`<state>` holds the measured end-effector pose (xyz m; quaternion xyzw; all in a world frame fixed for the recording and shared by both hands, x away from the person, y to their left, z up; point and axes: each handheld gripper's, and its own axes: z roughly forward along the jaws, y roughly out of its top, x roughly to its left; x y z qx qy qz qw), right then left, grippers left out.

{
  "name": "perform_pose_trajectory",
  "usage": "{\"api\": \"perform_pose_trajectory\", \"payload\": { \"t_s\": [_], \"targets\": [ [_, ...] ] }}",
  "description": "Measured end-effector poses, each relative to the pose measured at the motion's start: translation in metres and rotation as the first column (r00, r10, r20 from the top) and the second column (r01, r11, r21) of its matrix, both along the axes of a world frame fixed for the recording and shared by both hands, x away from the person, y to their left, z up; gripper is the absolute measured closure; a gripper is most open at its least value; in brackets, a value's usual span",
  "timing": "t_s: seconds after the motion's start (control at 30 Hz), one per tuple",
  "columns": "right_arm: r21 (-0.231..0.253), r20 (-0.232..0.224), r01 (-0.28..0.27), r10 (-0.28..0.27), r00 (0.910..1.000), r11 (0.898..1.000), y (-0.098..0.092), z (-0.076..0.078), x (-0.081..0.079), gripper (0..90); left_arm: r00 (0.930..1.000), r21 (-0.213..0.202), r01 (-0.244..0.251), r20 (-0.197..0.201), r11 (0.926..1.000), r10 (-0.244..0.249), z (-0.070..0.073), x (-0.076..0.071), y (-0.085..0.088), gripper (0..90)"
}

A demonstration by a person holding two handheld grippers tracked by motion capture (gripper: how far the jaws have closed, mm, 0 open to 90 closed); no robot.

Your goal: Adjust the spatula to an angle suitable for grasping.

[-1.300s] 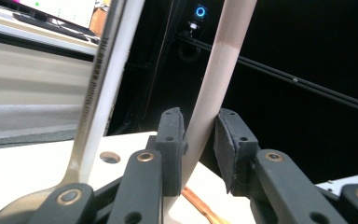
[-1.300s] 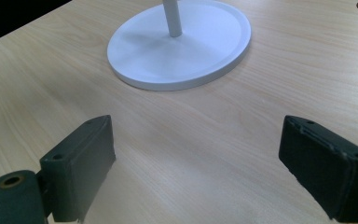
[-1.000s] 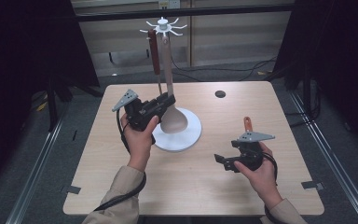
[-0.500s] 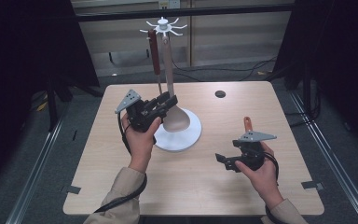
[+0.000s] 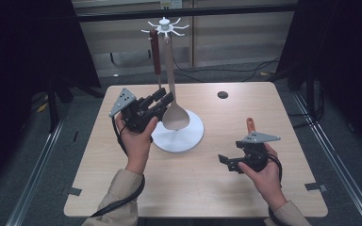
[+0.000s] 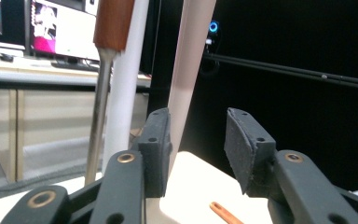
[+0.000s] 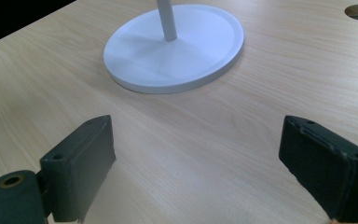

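Fingers of our left gripper stand part-way apart around the pale handle of the beige spoon, having just been closing a little; one pad lies against the handle while the other stands clear of it, so we do not yet grip it. That spoon hangs from the white hook crown of the utensil stand, its bowl low over the round white base, just in front of the pole. Beside it, on the far side in the high view, hangs a utensil with a brown handle and a metal shaft. The stand sits near the middle of the wooden table. Well to the right, our right gripper rests low over the bare tabletop with its jaws wide apart and nothing between them, looking towards the stand's base. An orange-handled tool lies just beyond that hand.
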<state>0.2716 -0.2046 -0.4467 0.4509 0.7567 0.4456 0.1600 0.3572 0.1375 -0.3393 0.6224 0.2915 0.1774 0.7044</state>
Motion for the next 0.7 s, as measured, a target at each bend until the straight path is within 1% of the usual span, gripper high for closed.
{"api": "perform_pose_trajectory", "payload": {
  "t_s": [0.13,0.17,0.23,0.33,0.37,0.4,0.47,0.5,0.53,0.6,0.7],
  "targets": [
    [0.0,0.005,0.002,-0.002,1.0,1.0,0.0,0.0,0.0,9.7,0.9992,-0.01,-0.01,0.039,0.9999,0.01,0.01,-0.004,0.0,68.9],
    [0.001,0.004,0.0,0.0,1.0,1.0,0.0,0.0,0.0,9.6,0.9992,-0.025,-0.001,0.04,0.9997,0.002,0.013,-0.005,-0.001,70.9],
    [0.004,0.003,0.004,-0.004,1.0,1.0,-0.001,0.0,0.0,9.6,0.998,-0.016,-0.007,0.062,0.9999,0.008,0.019,-0.006,-0.001,76.1],
    [0.005,0.004,0.002,-0.003,1.0,1.0,-0.001,0.0,0.0,9.6,0.9963,-0.029,0.001,0.085,0.9996,0.002,0.028,-0.007,-0.003,81.3],
    [0.005,0.005,0.002,-0.002,1.0,1.0,-0.001,0.0,0.0,9.6,0.9956,-0.021,-0.001,0.094,0.9998,0.003,0.031,-0.007,-0.003,83.8],
    [0.005,0.004,0.002,-0.002,1.0,1.0,-0.001,0.001,0.0,9.6,0.9944,-0.023,0.003,0.105,0.9997,0.0,0.034,-0.007,-0.004,84.3],
    [0.006,0.005,0.005,-0.005,1.0,1.0,-0.001,0.0,0.0,9.6,0.9935,-0.022,0.005,0.114,0.9997,-0.002,0.038,-0.007,-0.006,85.0],
    [0.008,0.004,0.004,-0.004,1.0,1.0,-0.001,0.0,0.0,9.5,0.9934,-0.028,0.002,0.115,0.9996,0.001,0.04,-0.007,-0.007,85.0],
    [0.007,0.005,0.004,-0.004,1.0,1.0,-0.001,0.0,0.0,9.5,0.9932,-0.022,0.0,0.116,0.9998,0.003,0.042,-0.007,-0.008,85.0],
    [0.008,0.005,0.008,-0.008,1.0,1.0,-0.002,0.0,0.0,9.4,0.9929,-0.029,-0.003,0.118,0.9996,0.007,0.045,-0.007,-0.01,85.1],
    [0.014,0.003,0.013,-0.013,0.9999,1.0,-0.004,0.0,0.001,9.4,0.9922,-0.026,0.0,0.125,0.9997,0.003,0.049,-0.005,-0.012,86.1]
  ]
}}
